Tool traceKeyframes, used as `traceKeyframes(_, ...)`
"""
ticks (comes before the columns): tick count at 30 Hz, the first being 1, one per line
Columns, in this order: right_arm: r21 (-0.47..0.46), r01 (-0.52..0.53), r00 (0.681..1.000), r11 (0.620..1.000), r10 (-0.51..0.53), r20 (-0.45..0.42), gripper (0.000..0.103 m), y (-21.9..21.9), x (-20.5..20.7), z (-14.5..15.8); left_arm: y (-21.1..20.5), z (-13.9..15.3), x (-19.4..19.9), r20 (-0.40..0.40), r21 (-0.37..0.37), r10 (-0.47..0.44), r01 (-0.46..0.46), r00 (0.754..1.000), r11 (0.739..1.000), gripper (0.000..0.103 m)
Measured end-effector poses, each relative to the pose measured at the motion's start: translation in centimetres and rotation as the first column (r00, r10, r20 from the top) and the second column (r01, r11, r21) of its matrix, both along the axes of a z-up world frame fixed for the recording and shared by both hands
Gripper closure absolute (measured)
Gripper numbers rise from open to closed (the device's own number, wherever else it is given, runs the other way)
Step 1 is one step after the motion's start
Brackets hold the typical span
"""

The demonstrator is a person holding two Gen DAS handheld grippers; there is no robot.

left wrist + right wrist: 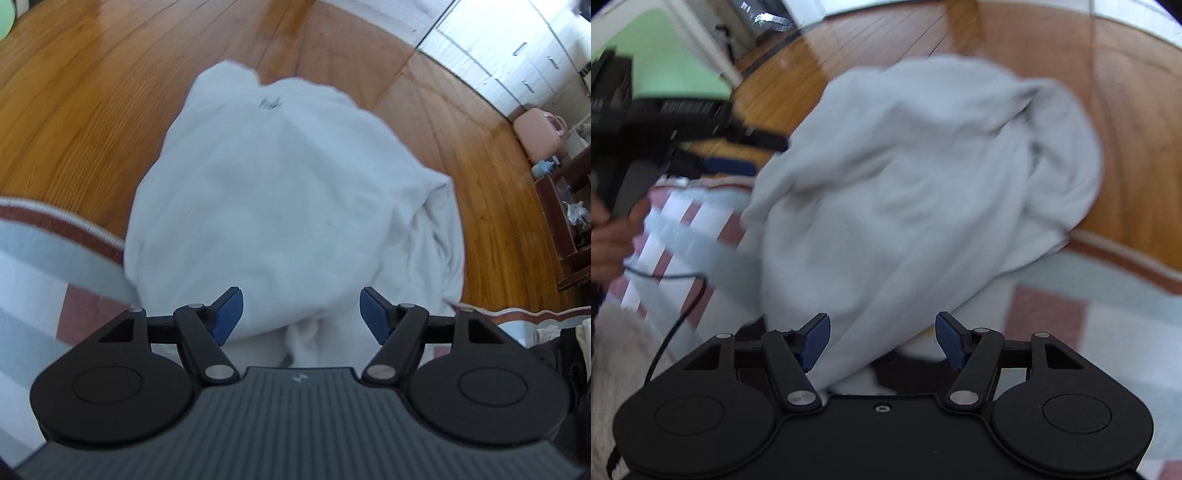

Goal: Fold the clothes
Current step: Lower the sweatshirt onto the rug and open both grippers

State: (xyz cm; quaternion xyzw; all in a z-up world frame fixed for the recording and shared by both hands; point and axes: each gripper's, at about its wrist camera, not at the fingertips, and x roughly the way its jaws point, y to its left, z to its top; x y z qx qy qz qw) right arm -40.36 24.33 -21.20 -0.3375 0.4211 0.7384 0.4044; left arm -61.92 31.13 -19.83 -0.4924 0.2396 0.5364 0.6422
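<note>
My left claw (301, 315) and right claw (882, 341) both gape wide, blue pads clear of the white sweatshirt (280, 192) bunched just ahead of them. It lies half on a checked rug (1108, 317) edged in brown, half on glossy wooden floorboards (92, 92). White cabinets (517, 51) line the far wall

My left wrist camera looks steeply down past my left gripper (301, 314), close above a white garment (280, 192) lying across the rug's edge (55, 221) onto wood floor (92, 92). My right wrist camera tilts down likewise over my right gripper (882, 339), equally near. Both views share that garment, rug edge and floor; the right one also catches my left gripper at its left side.
</note>
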Motion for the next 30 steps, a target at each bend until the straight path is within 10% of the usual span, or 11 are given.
traceKeyframes(12, -0.105, 0.112, 0.983, 0.988, -0.126, -0.135, 0.035, 1.0, -1.6, -4.8, 1.2, -4.2, 1.0, 0.01, -0.117, 0.009, -0.008, 1.0, 0.993, 0.033)
traceKeyframes(15, -0.047, 0.096, 0.994, 0.994, -0.098, -0.049, 0.097, 2.1, -2.5, -4.5, 1.1, -3.6, 1.0, -0.008, -0.074, 0.005, -0.006, 1.0, 0.997, 0.033)
traceKeyframes(19, 0.134, 0.125, 0.991, 0.983, -0.129, 0.02, 0.098, 2.3, -1.6, -1.0, 2.1, -1.4, 0.9, -0.083, 0.001, -0.078, 0.078, 0.993, 0.997, 0.039)
traceKeyframes(22, 0.255, 0.197, 0.977, 0.947, -0.212, 0.034, 0.099, 2.0, 1.1, 3.5, 2.2, 2.4, -0.3, -0.24, 0.208, -0.037, 0.088, 0.97, 0.974, 0.04)
traceKeyframes(25, 0.414, 0.245, 0.945, 0.877, -0.311, 0.098, 0.099, 1.6, 4.5, 8.1, 1.0, 3.8, -2.0, -0.143, 0.341, 0.025, 0.026, 0.989, 0.94, 0.042)
traceKeyframes(28, 0.537, 0.223, 0.868, 0.814, -0.416, 0.27, 0.099, 1.4, 7.4, 9.8, -0.2, 2.5, -1.9, 0.003, 0.295, -0.018, 0.016, 1.0, 0.955, 0.041)
traceKeyframes(30, 0.566, 0.191, 0.79, 0.802, -0.468, 0.397, 0.099, 1.6, 8.8, 8.7, -0.7, 2.0, 0.3, -0.064, 0.262, -0.109, 0.122, 0.992, 0.957, 0.041)
